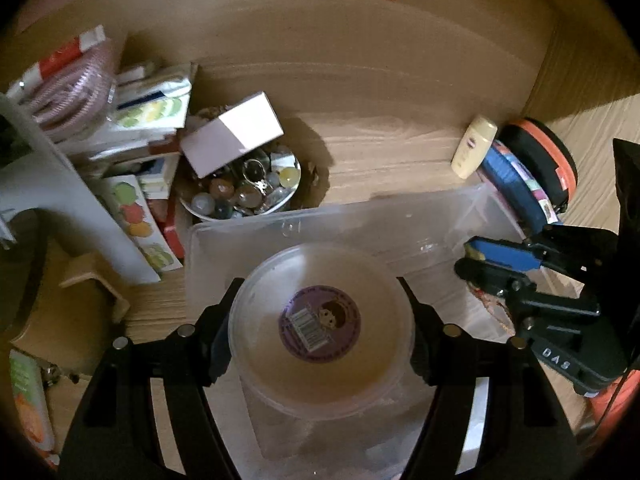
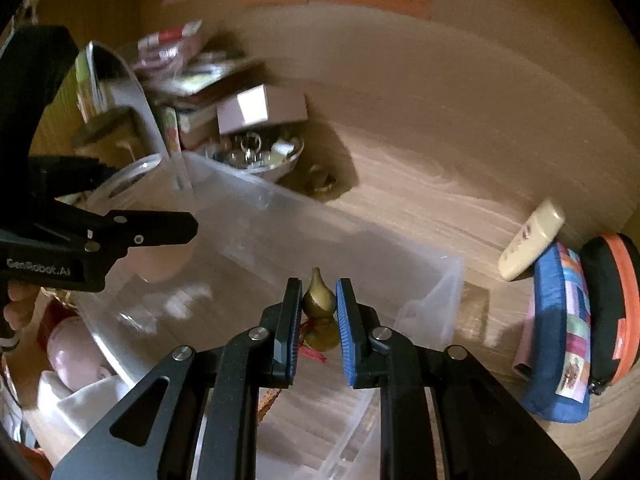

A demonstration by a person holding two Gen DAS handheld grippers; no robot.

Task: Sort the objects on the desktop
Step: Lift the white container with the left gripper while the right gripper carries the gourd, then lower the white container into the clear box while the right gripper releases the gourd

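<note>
My left gripper is shut on a round clear plastic tub with a purple label on its lid, held over the clear plastic bin. My right gripper is shut on a small brass gourd charm with a red tassel, held above the same bin. The right gripper also shows in the left wrist view at the bin's right side. The left gripper shows at the left of the right wrist view.
A bowl of marbles and trinkets with a white box on it stands behind the bin. Stacked packets and boxes lie left. A cream bottle, a blue pouch and an orange-black case lie right.
</note>
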